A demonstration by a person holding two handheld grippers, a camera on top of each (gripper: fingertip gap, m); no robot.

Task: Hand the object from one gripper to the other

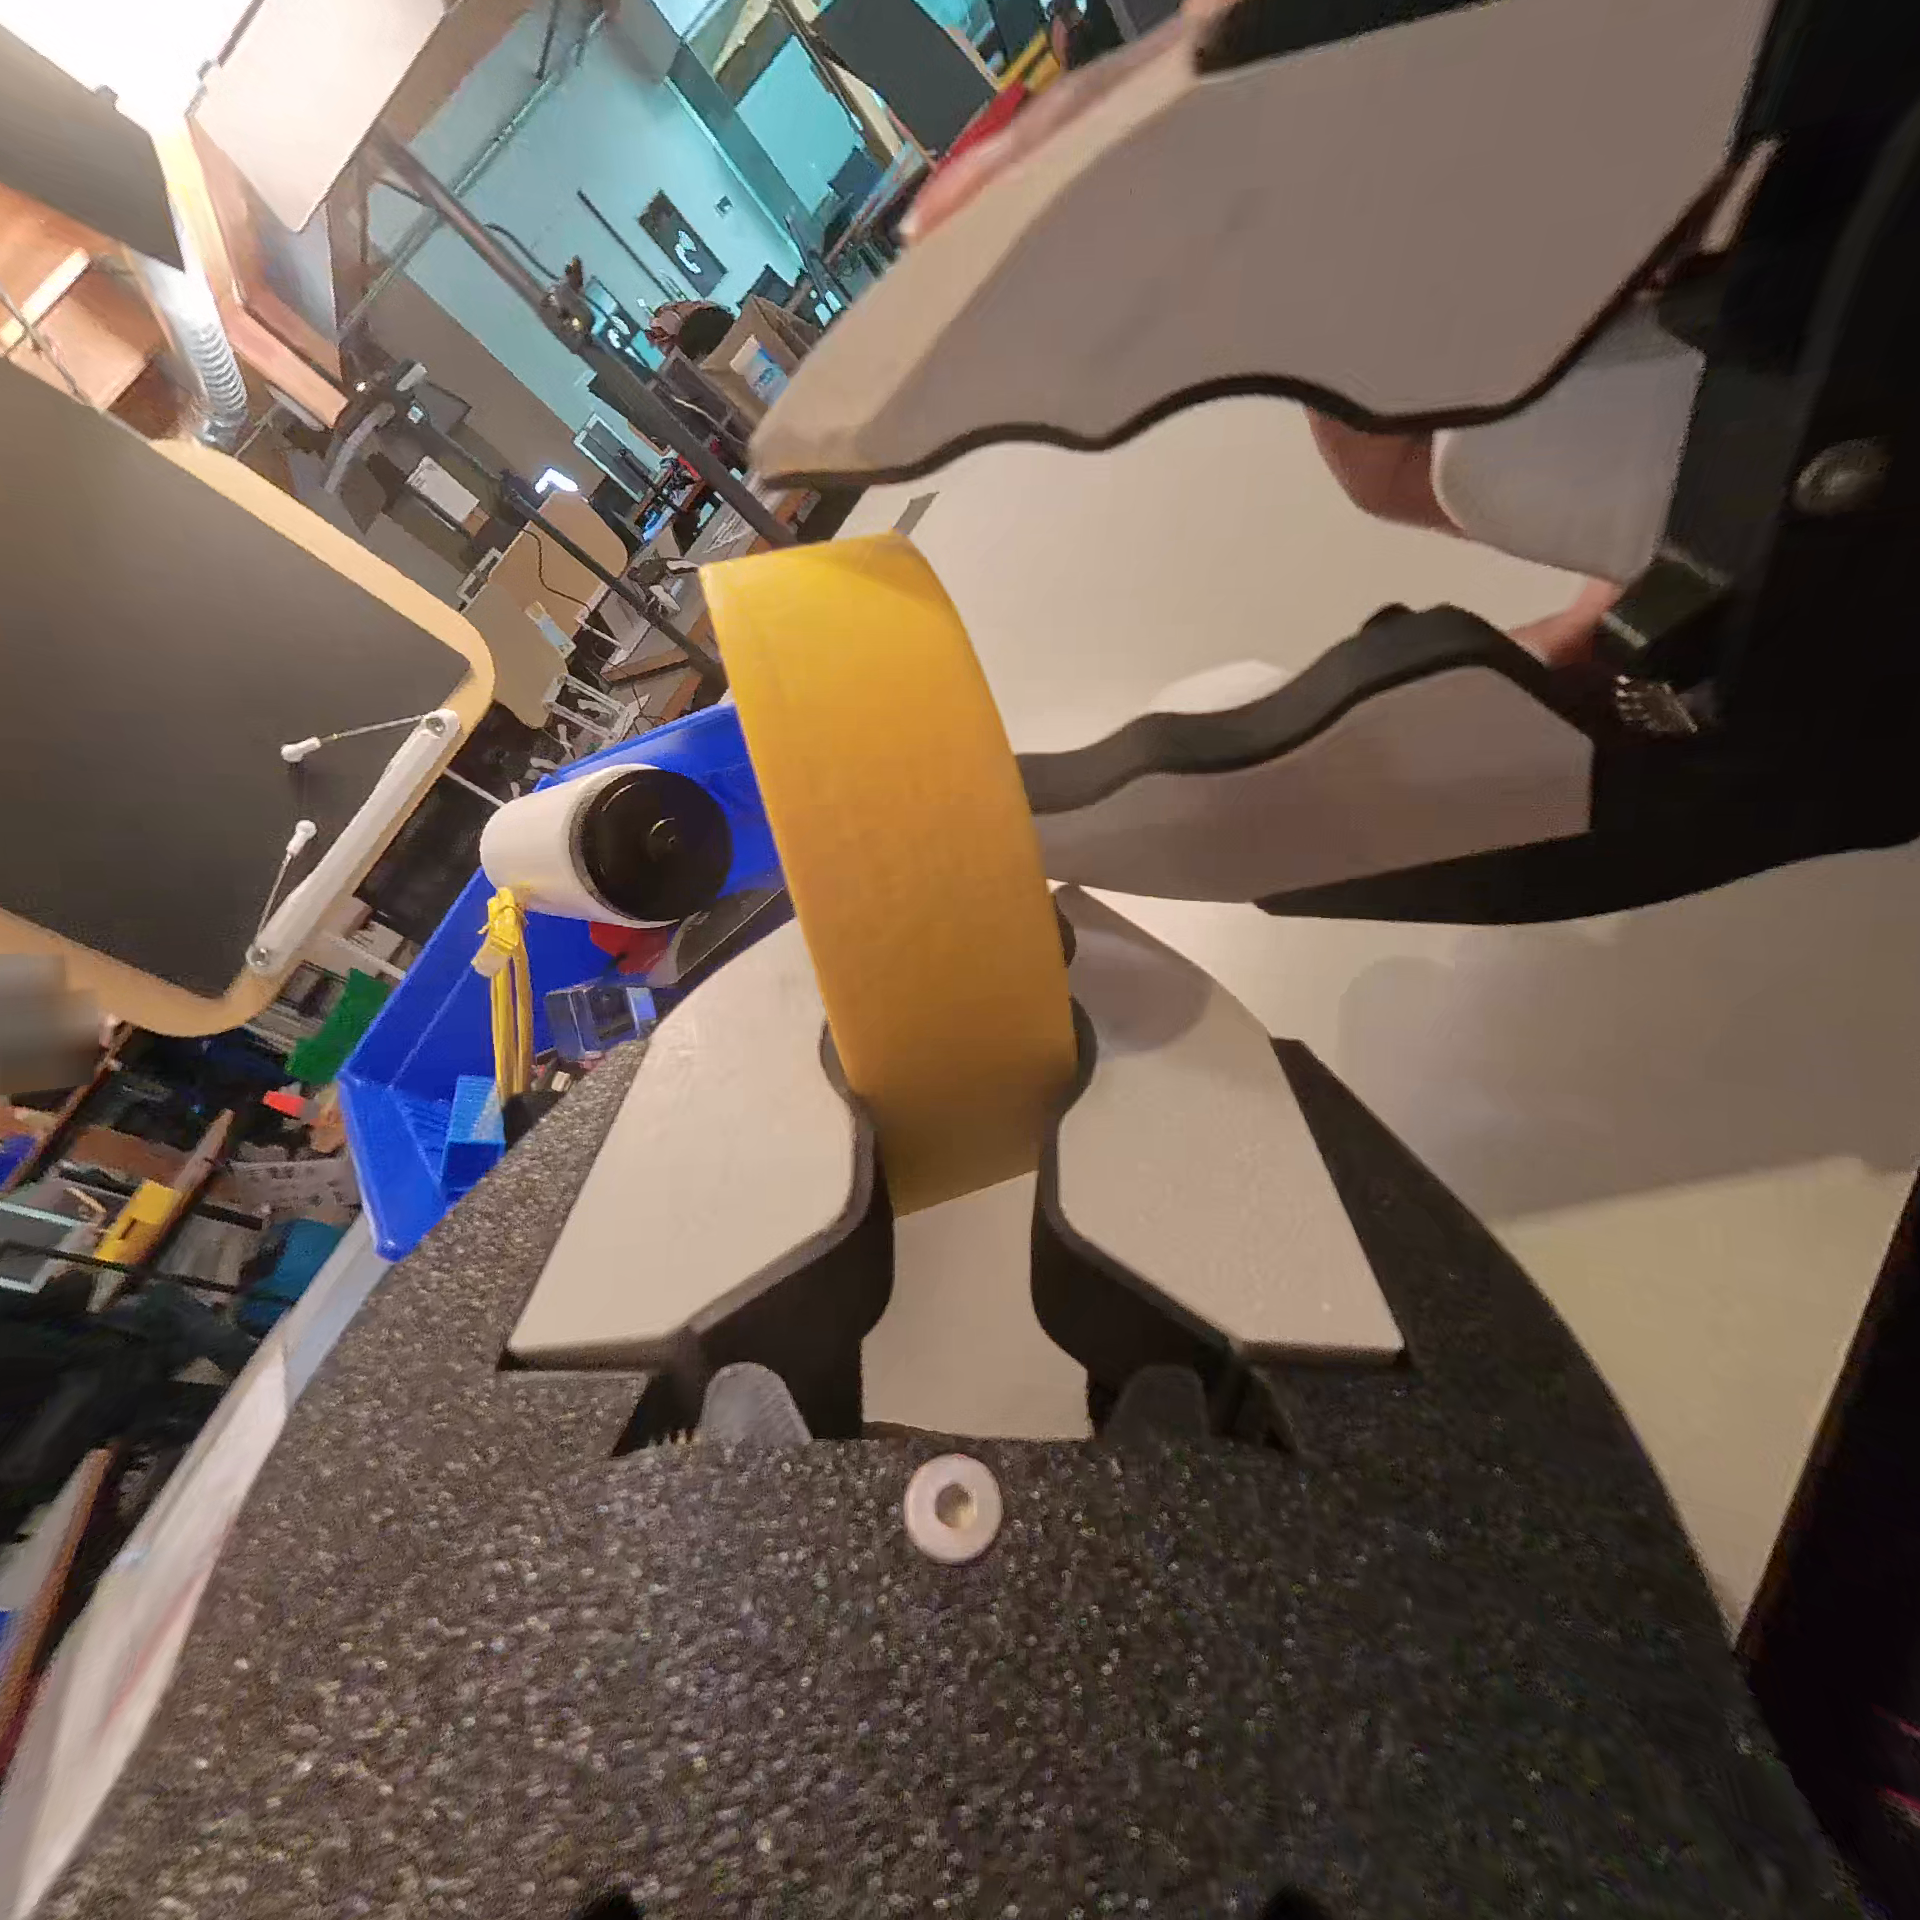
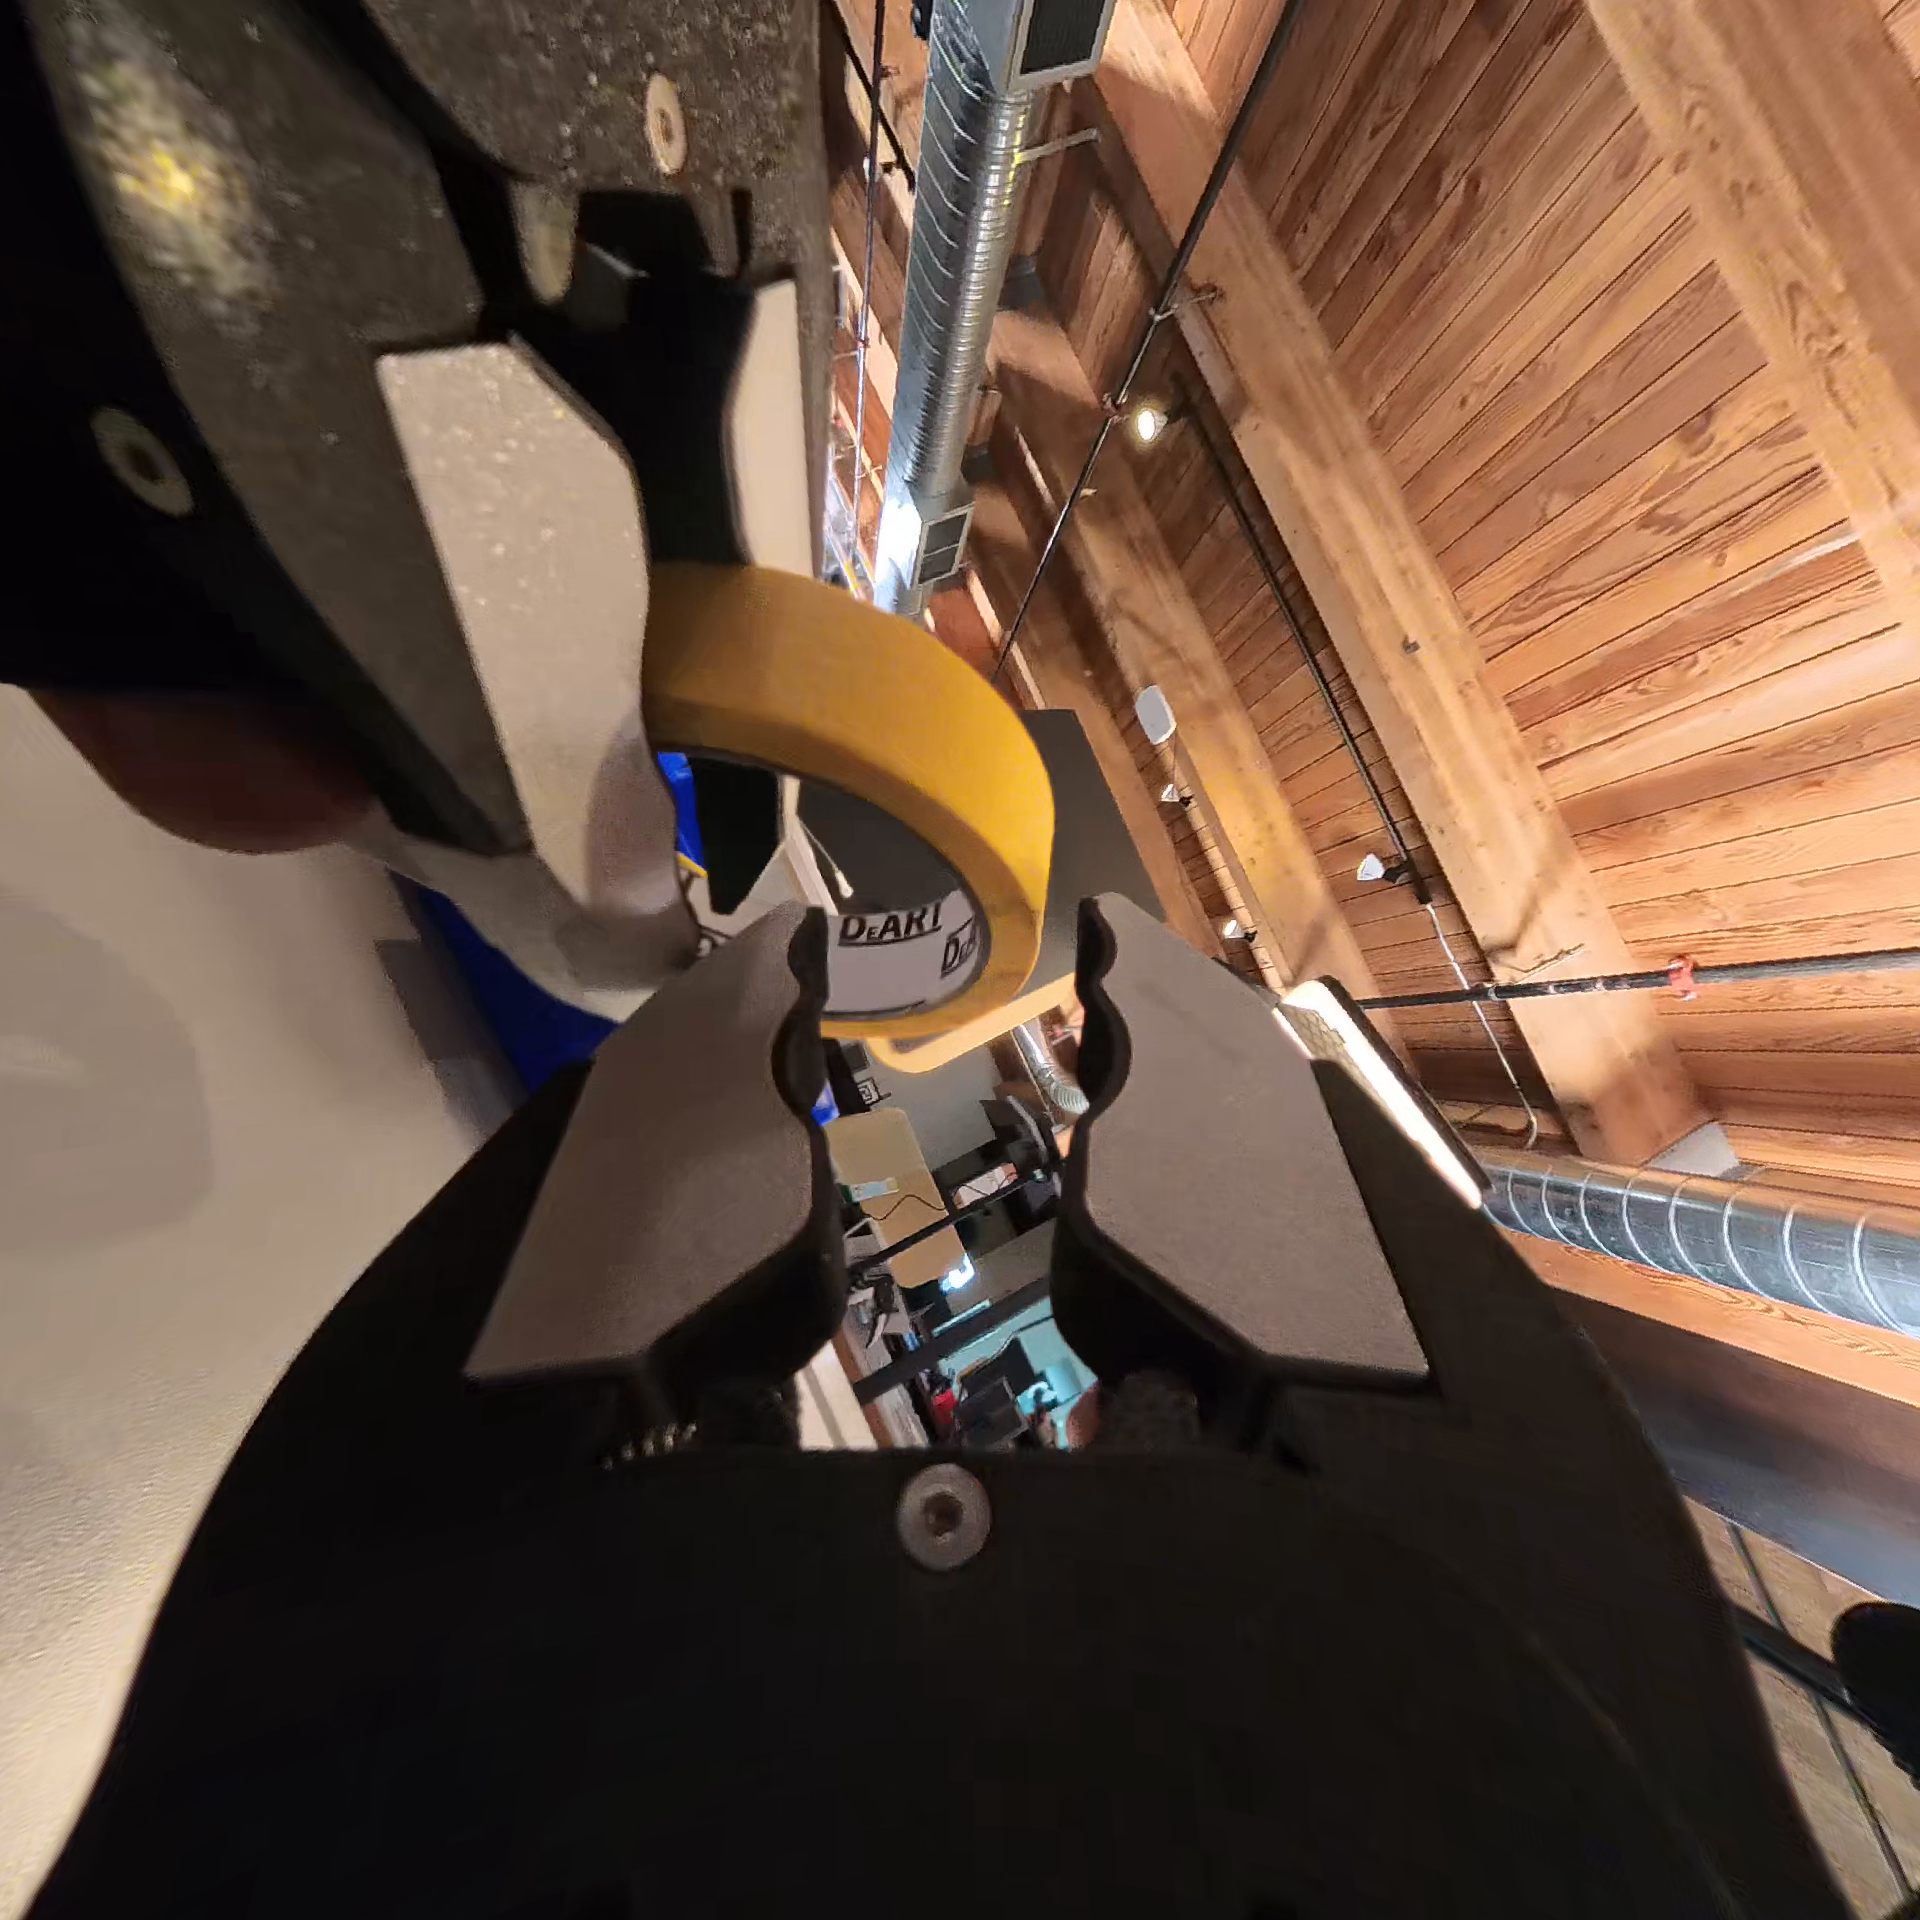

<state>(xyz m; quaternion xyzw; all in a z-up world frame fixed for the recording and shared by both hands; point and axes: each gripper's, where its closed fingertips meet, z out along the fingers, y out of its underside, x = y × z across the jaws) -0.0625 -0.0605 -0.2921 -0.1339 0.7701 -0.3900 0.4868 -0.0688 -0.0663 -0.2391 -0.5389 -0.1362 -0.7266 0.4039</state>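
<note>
A yellow roll of masking tape (image 1: 883, 779) stands on edge between my left gripper's fingers. My left gripper (image 1: 956, 1049) is shut on the roll's lower rim. My right gripper (image 1: 899, 623) comes in from the upper right, open, with one finger above the roll and one at its side. In the right wrist view the roll (image 2: 862, 696) hangs from the left gripper (image 2: 691, 873) at the upper left. My right gripper (image 2: 945, 925) is open, and its two tips straddle the roll's near wall without closing on it.
A blue bin (image 1: 436, 1039) at the left holds a white cylinder with a black end (image 1: 613, 842) and a yellow cable (image 1: 509, 987). A white tabletop (image 1: 1455, 1039) lies behind. A wooden ceiling (image 2: 1558, 520) with a metal duct (image 2: 945, 312) shows overhead.
</note>
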